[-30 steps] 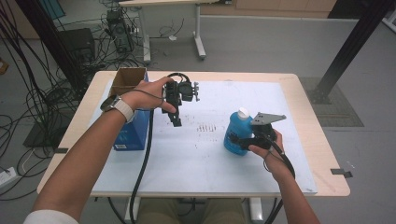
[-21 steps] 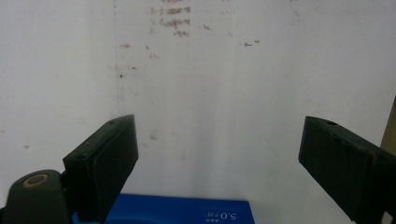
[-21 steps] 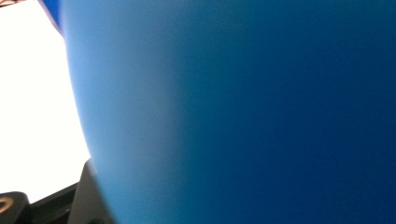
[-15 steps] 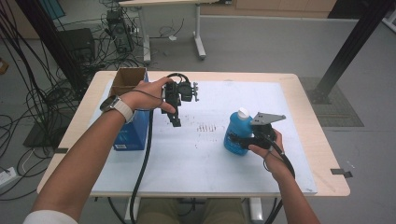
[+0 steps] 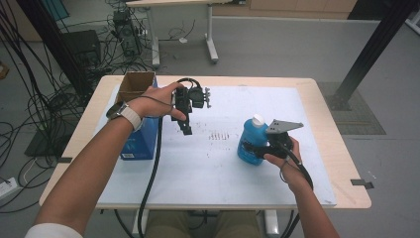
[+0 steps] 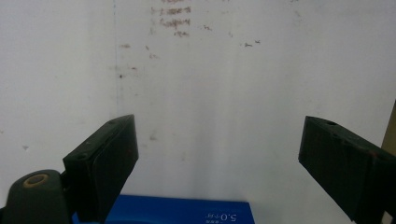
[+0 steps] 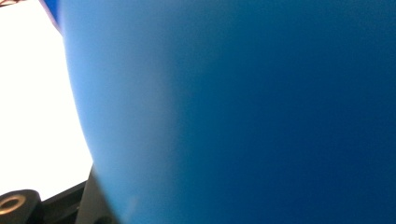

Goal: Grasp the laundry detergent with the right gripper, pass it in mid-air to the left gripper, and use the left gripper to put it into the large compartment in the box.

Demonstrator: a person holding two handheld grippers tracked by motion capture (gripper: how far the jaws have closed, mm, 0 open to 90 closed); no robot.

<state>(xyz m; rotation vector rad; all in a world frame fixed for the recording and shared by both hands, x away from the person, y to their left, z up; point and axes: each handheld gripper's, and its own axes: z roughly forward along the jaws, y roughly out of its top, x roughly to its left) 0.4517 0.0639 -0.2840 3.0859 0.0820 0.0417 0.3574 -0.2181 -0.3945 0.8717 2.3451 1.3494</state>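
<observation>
A blue plastic bottle with a white cap stands upright on the white mat, right of centre. My right gripper reaches it from the right at mid-height; its jaws have just been closing with the bottle between them and now grip it. In the right gripper view the bottle's blue wall sits right against the lens. My left gripper hangs above the mat's left part, pointing down. Its jaws stand wide apart with only bare mat between them.
A blue carton with open brown flaps stands at the table's left edge, beside my left forearm; its top edge lies under the left jaws. The white mat carries faint red-brown marks at its centre. Cables and another table stand on the floor behind.
</observation>
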